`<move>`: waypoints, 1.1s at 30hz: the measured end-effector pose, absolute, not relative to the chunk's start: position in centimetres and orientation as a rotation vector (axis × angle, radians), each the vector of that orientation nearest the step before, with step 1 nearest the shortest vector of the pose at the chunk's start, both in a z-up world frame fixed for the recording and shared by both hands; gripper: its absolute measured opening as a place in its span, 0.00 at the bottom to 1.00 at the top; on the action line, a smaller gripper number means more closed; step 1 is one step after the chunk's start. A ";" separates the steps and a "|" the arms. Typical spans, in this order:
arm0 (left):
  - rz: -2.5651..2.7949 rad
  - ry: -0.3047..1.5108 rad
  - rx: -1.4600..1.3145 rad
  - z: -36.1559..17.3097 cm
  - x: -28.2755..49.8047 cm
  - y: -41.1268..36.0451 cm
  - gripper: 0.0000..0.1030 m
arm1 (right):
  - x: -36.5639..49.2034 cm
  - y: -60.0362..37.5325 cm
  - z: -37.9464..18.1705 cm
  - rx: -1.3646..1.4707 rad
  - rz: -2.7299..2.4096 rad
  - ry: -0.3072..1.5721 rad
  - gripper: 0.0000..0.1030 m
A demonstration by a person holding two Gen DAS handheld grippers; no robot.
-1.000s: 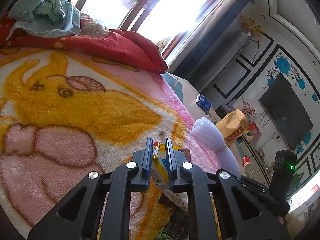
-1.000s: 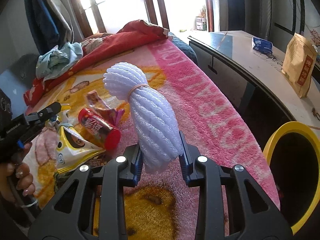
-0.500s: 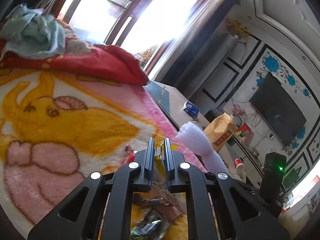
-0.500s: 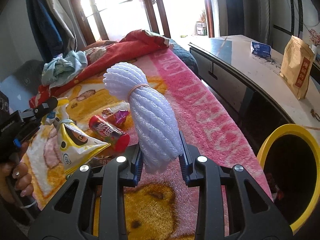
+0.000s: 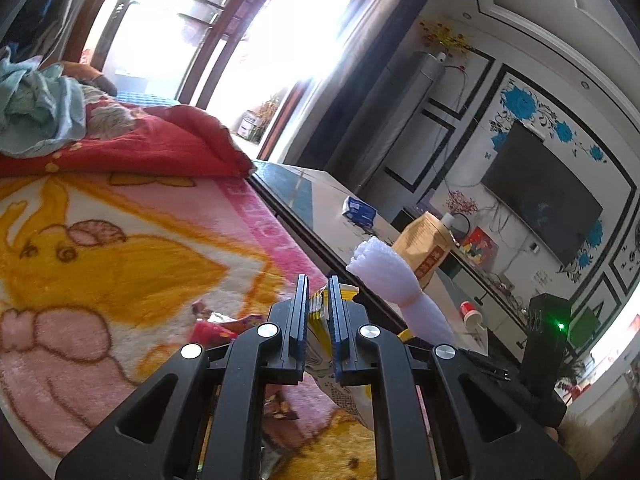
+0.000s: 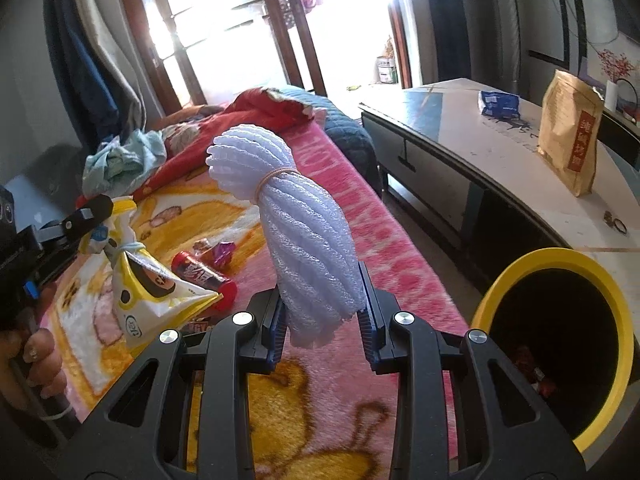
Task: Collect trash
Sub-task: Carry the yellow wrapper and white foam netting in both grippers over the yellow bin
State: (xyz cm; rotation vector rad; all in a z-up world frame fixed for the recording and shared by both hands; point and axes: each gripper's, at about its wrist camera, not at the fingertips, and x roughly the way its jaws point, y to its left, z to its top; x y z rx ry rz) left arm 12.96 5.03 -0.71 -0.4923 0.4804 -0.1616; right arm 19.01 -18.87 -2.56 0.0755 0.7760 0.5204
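Note:
My right gripper (image 6: 322, 308) is shut on a white foam net bundle (image 6: 296, 232) tied with a rubber band, held upright above the bed. It also shows in the left wrist view (image 5: 394, 280). My left gripper (image 5: 319, 312) is shut on a yellow snack bag (image 5: 318, 338), lifted off the blanket; the bag hangs at the left of the right wrist view (image 6: 148, 292). A red tube-shaped wrapper (image 6: 204, 276) and a purple candy wrapper (image 6: 222, 252) lie on the blanket. A yellow-rimmed bin (image 6: 612, 304) stands at the right, beside the bed.
The pink and yellow blanket (image 5: 120, 256) covers the bed, with a red quilt (image 5: 132, 148) and a blue cloth (image 5: 36, 108) at its far end. A low table (image 6: 500, 152) beside the bed carries a brown paper bag (image 6: 570, 136) and a blue packet (image 6: 500, 104).
My left gripper has lifted the yellow snack bag off the blanket and tilted upward. My right gripper has risen slightly with the foam bundle, and the bin shows more fully.

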 end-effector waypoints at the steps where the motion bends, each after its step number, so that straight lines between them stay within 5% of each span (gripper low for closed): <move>1: -0.171 0.481 -0.487 -0.5 13.1 4.5 0.09 | 19.1 -19.1 -2.5 0.079 0.517 0.774 0.23; 33: -0.362 0.542 -0.308 0.4 16.8 -7.4 0.09 | 18.7 -31.2 -3.0 0.262 0.304 0.762 0.23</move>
